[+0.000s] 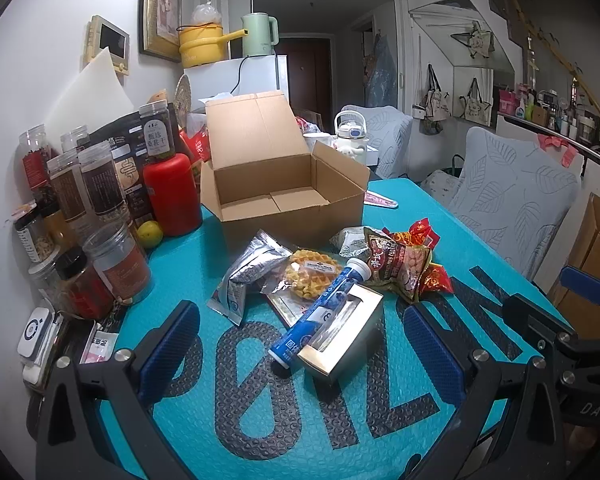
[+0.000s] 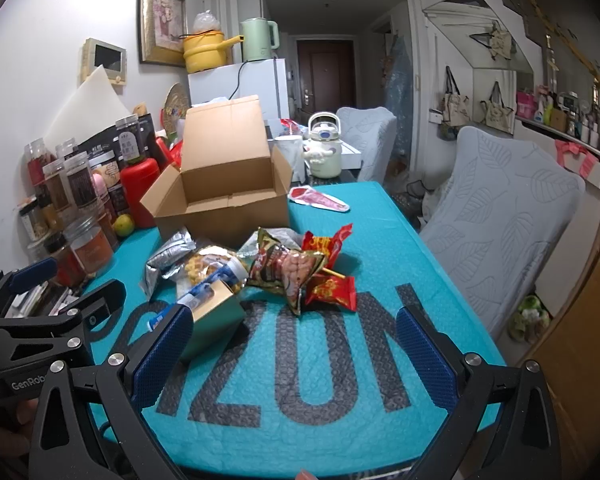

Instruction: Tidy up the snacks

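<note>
An open cardboard box (image 1: 284, 196) (image 2: 224, 200) stands empty on the teal mat. In front of it lies a heap of snacks: a silver pouch (image 1: 246, 270) (image 2: 168, 258), a waffle pack (image 1: 310, 276), a blue tube (image 1: 320, 312), a gold-edged window box (image 1: 340, 336) (image 2: 212, 320), a dark nut bag (image 1: 400, 264) (image 2: 288, 272) and red packets (image 1: 436, 280) (image 2: 332, 290). My left gripper (image 1: 300, 352) is open, just short of the tube and window box. My right gripper (image 2: 296, 344) is open with only mat between its fingers, near the nut bag.
Jars and bottles (image 1: 80, 208) crowd the mat's left edge, with a red flask (image 1: 172, 196) and a lime (image 1: 150, 234). A pink wrapper (image 2: 320, 198) lies right of the box. Grey covered chairs (image 2: 500, 216) stand on the right. The teal mat (image 2: 340, 380) is bare near me.
</note>
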{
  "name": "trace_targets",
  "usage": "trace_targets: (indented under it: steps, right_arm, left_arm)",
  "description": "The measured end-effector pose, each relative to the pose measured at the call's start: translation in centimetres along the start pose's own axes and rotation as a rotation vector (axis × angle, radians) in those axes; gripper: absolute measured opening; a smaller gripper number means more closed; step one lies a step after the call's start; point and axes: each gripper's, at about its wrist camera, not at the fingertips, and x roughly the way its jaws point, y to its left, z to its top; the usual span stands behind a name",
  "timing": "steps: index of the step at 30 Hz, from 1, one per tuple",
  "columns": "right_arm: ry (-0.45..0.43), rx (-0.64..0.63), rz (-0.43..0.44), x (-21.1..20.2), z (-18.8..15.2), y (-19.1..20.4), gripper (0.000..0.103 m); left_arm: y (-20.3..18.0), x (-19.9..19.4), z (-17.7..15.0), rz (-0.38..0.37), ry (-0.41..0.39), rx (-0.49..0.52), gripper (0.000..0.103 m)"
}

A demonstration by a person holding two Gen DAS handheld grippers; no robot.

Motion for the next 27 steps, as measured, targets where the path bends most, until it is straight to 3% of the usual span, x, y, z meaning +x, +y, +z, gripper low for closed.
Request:
trace_targets:
  steps: [27]
  right_arm:
    - [0.011, -0.013, -0.001, 0.41, -0.75, 0.08, 0.103]
  left_arm:
    - [-0.39, -0.13, -0.41, 0.013, -0.001, 0.017, 0.103]
